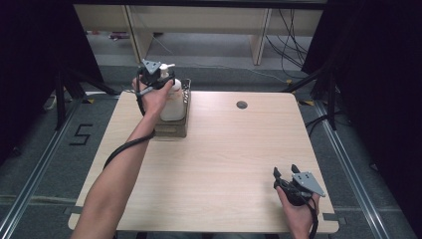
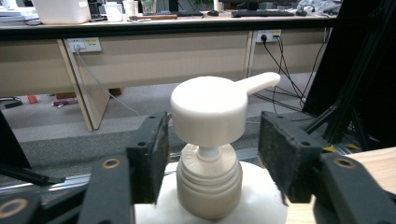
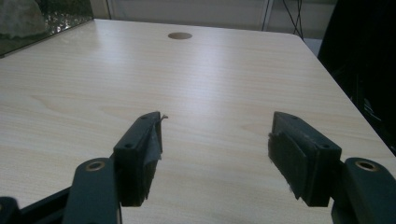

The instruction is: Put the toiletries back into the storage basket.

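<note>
Here the white pump bottle (image 2: 208, 154) stands upright between the left gripper's (image 2: 212, 154) spread jaws, right gripper (image 3: 217, 158) likewise released

A light wooden table (image 1: 219, 164) carries a dark tray (image 1: 171, 130).

office lab: desks (image 2: 154, 56), wall sockets (image 2: 84, 45)

Can't really see the lower half of the bottle (image 1: 173, 105) from up high, the left hand (image 1: 155, 97) and the tray (image 1: 186, 107) wall cover it. In the left gripper view its body (image 2: 261, 200) runs off the bottom edge. Whether the pads (image 2: 161, 144) actually touch the neck is hard to call. The right forearm (image 1: 301, 226) gets cut off at the bottom
</note>
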The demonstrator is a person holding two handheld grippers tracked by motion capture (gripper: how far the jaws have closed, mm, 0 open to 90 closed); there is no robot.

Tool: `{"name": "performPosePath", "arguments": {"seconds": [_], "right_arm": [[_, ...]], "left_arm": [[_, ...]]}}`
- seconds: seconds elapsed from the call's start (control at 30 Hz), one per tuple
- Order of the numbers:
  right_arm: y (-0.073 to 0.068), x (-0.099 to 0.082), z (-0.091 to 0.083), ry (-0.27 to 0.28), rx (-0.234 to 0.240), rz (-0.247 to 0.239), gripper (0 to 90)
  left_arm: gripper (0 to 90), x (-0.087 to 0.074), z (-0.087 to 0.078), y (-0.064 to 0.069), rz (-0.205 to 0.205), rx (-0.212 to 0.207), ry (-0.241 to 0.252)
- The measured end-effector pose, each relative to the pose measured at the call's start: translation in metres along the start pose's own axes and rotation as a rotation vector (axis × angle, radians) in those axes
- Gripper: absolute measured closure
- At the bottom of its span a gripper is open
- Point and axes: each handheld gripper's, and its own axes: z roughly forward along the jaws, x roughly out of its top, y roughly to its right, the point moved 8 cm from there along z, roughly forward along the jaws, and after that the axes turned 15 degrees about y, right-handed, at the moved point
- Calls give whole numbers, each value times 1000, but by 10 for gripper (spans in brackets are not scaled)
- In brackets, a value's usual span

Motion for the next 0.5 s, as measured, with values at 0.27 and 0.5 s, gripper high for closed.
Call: {"name": "performPosePath", "arguments": {"seconds": [0.27, 0.5], "right_arm": [[0, 1, 1, 12, 8, 7, 353], [2, 1, 2, 12, 11, -16, 352]], "left_arm": [[367, 4, -12, -3, -15, -1, -5], [338, 4, -29, -7, -11, -3, -25]]}}
